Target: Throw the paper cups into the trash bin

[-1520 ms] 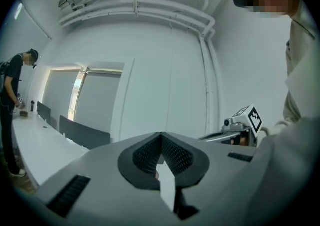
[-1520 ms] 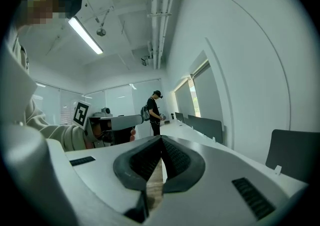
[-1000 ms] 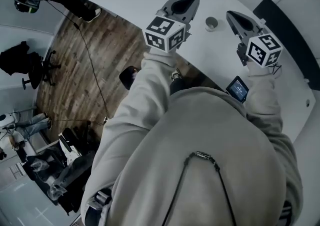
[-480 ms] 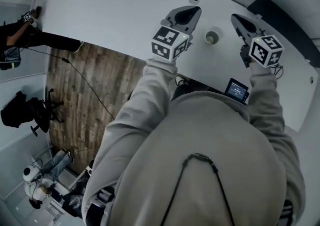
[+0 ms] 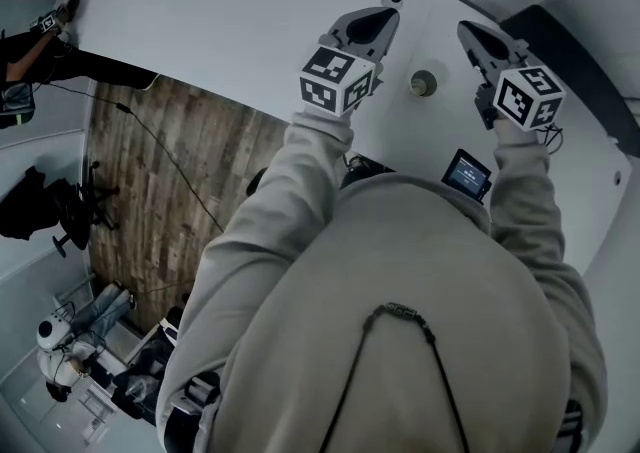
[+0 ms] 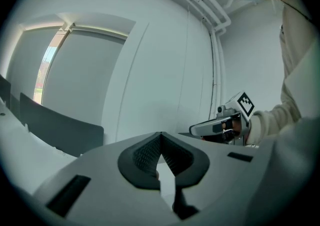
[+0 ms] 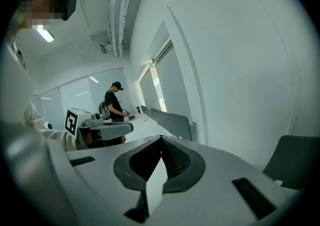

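Observation:
A single paper cup (image 5: pixel 423 83) stands upright on the white table (image 5: pixel 230 31), seen in the head view only. My left gripper (image 5: pixel 385 13) hovers over the table just left of the cup, and my right gripper (image 5: pixel 466 29) just right of it, both pointing away from me with the cup between their bodies. In the left gripper view the left gripper (image 6: pixel 160 137) has its jaws together with nothing in them. The right gripper (image 7: pixel 161 140) is likewise shut and empty. Neither gripper view shows the cup. No trash bin is in sight.
A dark chair back (image 5: pixel 565 46) stands beyond the table at the right. Wooden floor (image 5: pixel 160 161) with a cable lies to the left. A person (image 7: pixel 114 103) stands at the far end of the table, by a grey partition (image 7: pixel 172 122). A white wall is close ahead.
Both grippers have moved forward over the table, so the cup now lies further back between them. Their jaws have stayed shut.

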Demonstrator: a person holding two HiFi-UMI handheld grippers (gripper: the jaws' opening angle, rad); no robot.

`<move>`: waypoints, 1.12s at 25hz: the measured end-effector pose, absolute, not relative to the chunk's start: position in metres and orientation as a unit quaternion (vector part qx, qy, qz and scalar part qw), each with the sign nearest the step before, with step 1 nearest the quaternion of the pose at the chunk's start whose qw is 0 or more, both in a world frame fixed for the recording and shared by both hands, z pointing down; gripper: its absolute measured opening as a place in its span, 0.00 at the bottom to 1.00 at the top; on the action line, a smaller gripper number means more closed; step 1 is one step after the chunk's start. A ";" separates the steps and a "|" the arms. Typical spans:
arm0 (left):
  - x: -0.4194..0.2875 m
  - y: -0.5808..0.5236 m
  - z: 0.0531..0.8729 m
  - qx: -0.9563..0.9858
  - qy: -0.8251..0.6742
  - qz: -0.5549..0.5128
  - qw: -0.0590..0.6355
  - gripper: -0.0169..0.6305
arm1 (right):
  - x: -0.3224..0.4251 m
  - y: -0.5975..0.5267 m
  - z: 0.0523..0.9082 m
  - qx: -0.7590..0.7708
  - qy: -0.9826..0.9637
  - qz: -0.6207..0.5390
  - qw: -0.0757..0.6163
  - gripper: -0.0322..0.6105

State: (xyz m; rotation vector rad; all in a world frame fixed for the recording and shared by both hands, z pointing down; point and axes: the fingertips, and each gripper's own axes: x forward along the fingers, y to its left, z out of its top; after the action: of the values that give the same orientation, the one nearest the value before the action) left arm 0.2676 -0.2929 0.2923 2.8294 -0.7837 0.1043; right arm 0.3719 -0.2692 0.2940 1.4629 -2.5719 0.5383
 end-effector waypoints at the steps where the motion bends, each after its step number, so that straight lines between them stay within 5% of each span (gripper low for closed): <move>1: 0.265 -0.304 0.295 0.958 -0.267 0.035 0.104 0.02 | 0.367 -0.281 0.297 0.483 -0.854 0.180 0.067 0.08; 28: 0.265 -0.322 0.413 0.940 -0.257 0.082 0.210 0.02 | 0.393 -0.315 0.435 0.486 -0.806 0.300 0.156 0.08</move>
State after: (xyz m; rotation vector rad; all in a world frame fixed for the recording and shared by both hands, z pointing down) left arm 0.2653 -0.3223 0.4131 2.6138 -0.7153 0.2267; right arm 0.3928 -0.3151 0.4353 1.3927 -2.3070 0.8579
